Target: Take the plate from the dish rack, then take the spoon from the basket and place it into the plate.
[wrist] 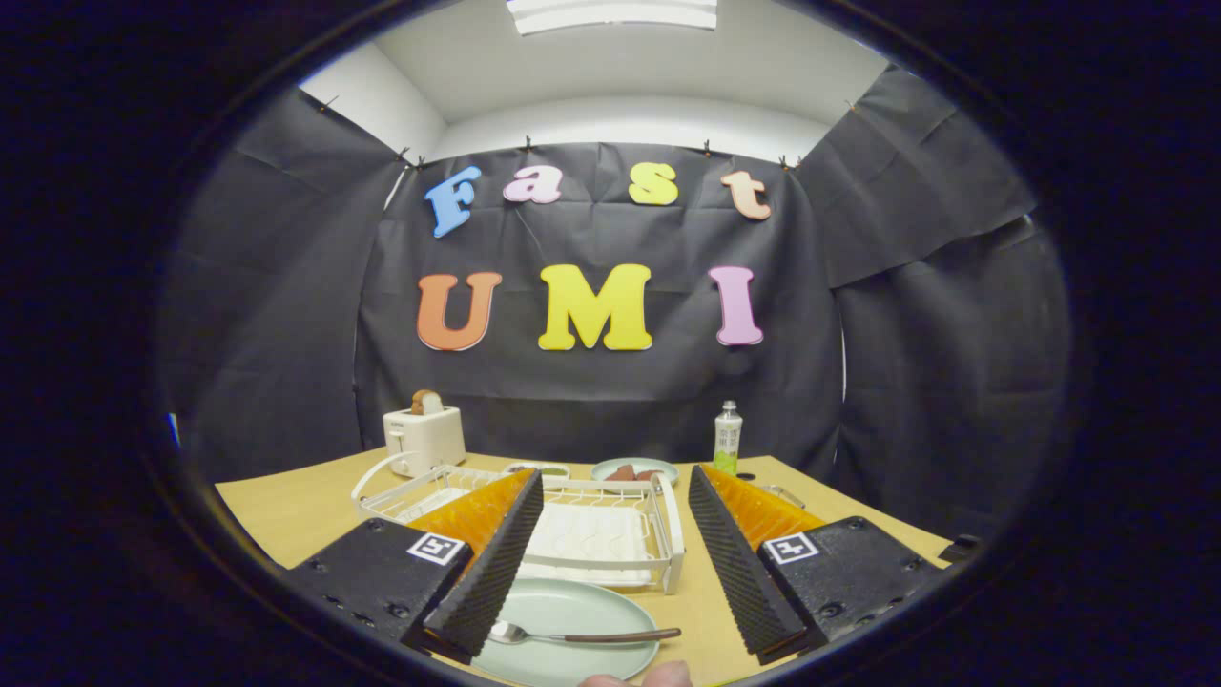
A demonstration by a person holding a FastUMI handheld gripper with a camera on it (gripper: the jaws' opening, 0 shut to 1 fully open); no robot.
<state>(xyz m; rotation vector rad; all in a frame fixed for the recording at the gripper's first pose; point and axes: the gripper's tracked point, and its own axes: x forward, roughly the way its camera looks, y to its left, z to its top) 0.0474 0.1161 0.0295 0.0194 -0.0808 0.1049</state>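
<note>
Pale-green plate (572, 625) bearing spoon (582, 634) between wide-open, empty jaws, white dish rack (610, 534) just beyond.

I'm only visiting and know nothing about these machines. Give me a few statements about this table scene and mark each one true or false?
1. The spoon lies on the pale green plate. True.
2. The tongs are clamped on the spoon. False: their fingers stand open, holding nothing, with the plate and spoon between them.
3. The plate is standing in the dish rack. False: it lies flat on the table, in front of the rack.
4. A toaster with a slice of bread in it stands beyond the rack. True.
5. A bottle lies on its side near the back wall. False: it stands upright.
</note>
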